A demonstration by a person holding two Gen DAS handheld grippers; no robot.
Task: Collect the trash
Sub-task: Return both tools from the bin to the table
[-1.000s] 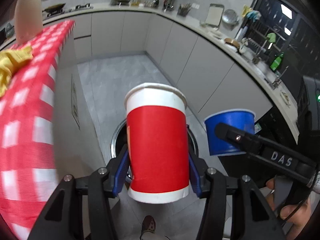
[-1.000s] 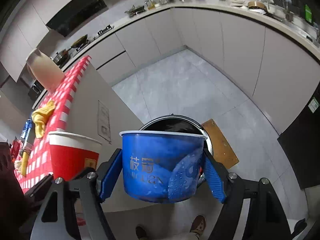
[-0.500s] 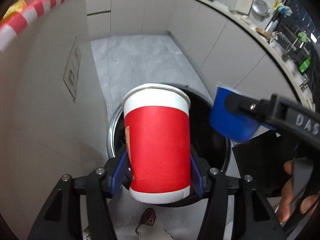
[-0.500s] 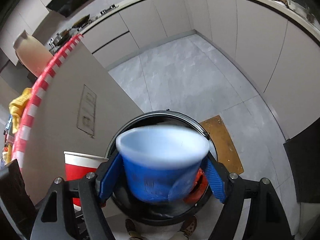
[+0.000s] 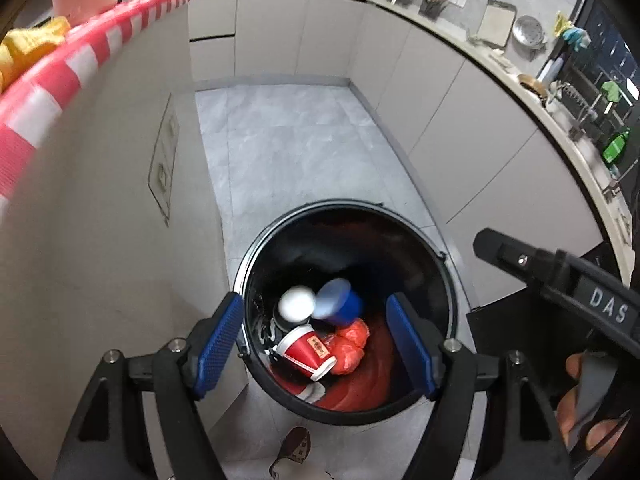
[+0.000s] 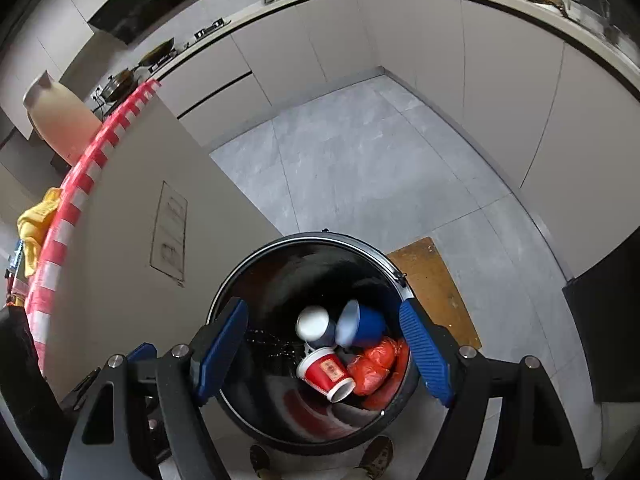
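A black round trash bin point(image 5: 348, 202) stands on the floor right below both grippers. In it lie a red paper cup point(image 5: 306, 350) on its side, a blue bowl point(image 5: 340, 304), a white-lidded dark cup point(image 5: 296, 306) and an orange-red bag point(image 5: 350, 344). My left gripper point(image 5: 313, 300) hangs over the bin's mouth with its jaws opening and nothing between them. My right gripper point(image 6: 323, 306) stands open and empty above the same bin point(image 6: 320, 236), looking down on the red cup point(image 6: 326, 372) and blue bowl point(image 6: 362, 324). One black finger point(image 5: 520, 258) of the right gripper shows at the right.
The kitchen island's grey side wall point(image 5: 100, 220) rises close on the left, topped by a red-and-white checked cloth point(image 5: 80, 64) with a yellow rag point(image 5: 28, 40). A brown mat point(image 6: 432, 292) lies right of the bin. Shoes point(image 5: 296, 448) stand at its near side. Grey cabinets line the far wall.
The red cup has left my left gripper and the blue bowl my right one; both now lie in the bin. The left jaws have spread wider. Both grippers have sunk toward the bin.
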